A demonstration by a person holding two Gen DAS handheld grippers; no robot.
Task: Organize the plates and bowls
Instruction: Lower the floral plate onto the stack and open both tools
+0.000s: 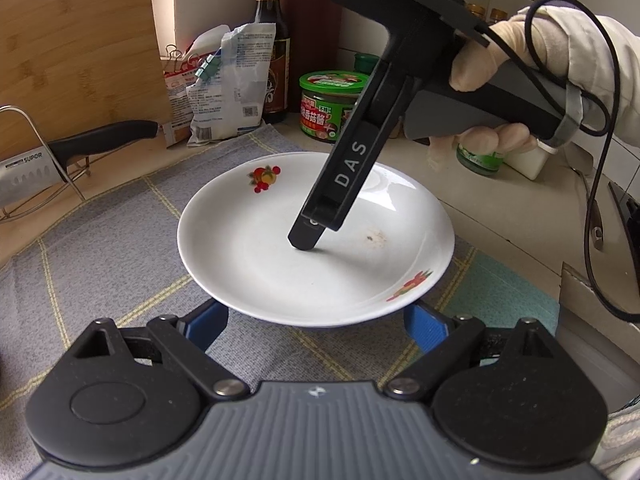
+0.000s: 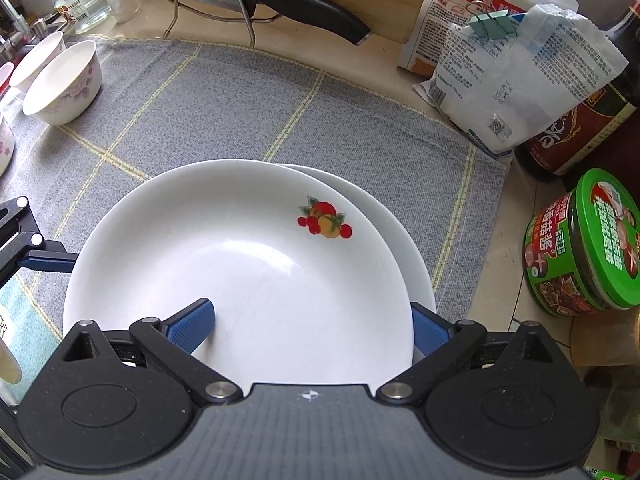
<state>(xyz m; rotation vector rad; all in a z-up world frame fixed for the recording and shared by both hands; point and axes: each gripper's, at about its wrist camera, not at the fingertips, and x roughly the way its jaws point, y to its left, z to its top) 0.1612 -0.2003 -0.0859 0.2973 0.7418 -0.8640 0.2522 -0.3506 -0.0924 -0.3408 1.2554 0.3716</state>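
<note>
Your left tool (image 1: 316, 326) is standing wide open at the near rim of the top plate (image 2: 240, 256), gripping nothing. Your right tool (image 2: 312, 326) is hovering fully open over that plate, empty, as the plate is resting off-centre on the lower plate (image 2: 404, 236) on the cloth-covered surface (image 2: 280, 100). Stacking looks done here; next you are likely heading for the bowls (image 2: 64, 80) far left, needing a rim pinch.

Left wrist view angled down, close over the fruit-print plate (image 1: 256, 264), right wrist view steeper, nearer, both sharing that plate and grey checked mat (image 2: 248, 112)
</note>
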